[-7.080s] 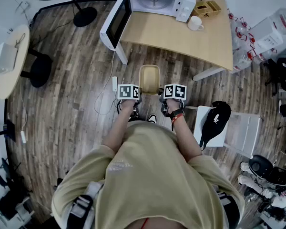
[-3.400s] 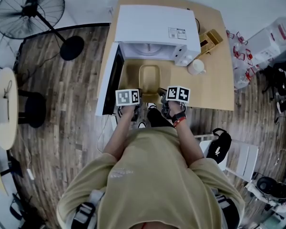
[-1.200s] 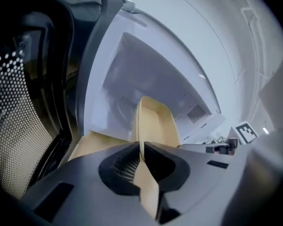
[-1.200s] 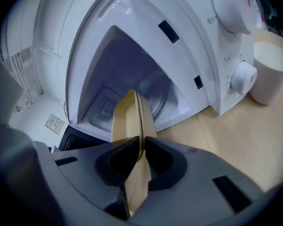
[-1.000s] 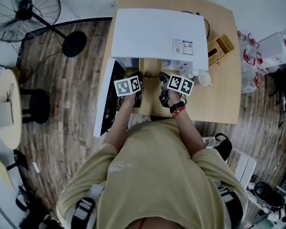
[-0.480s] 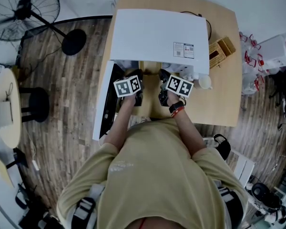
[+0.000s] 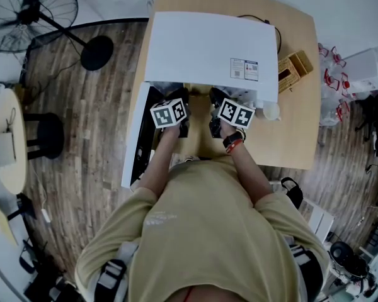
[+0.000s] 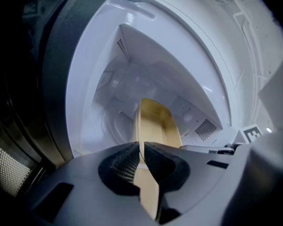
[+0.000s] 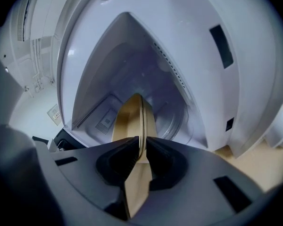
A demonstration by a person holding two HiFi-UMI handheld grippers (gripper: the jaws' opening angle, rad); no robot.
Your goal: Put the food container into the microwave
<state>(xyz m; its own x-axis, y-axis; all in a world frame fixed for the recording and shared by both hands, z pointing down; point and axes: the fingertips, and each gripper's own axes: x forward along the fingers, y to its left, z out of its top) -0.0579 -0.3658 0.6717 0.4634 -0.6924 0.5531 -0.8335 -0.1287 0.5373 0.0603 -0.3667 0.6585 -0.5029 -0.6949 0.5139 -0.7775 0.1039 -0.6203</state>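
Tan food container [image 8: 156, 126] partway inside the microwave [image 7: 208, 46] cavity, near end at the opening. Clamped on its thin rims by left hand-held gripper [image 8: 141, 147] and right hand-held gripper [image 9: 141, 142]. Microwave door [image 7: 137, 137] open to the left; worktop [image 7: 296, 124] beneath.

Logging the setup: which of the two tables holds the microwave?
The rectangular wooden table at top; the white microwave stands on it, door open. The round pale table at the left edge stands apart.
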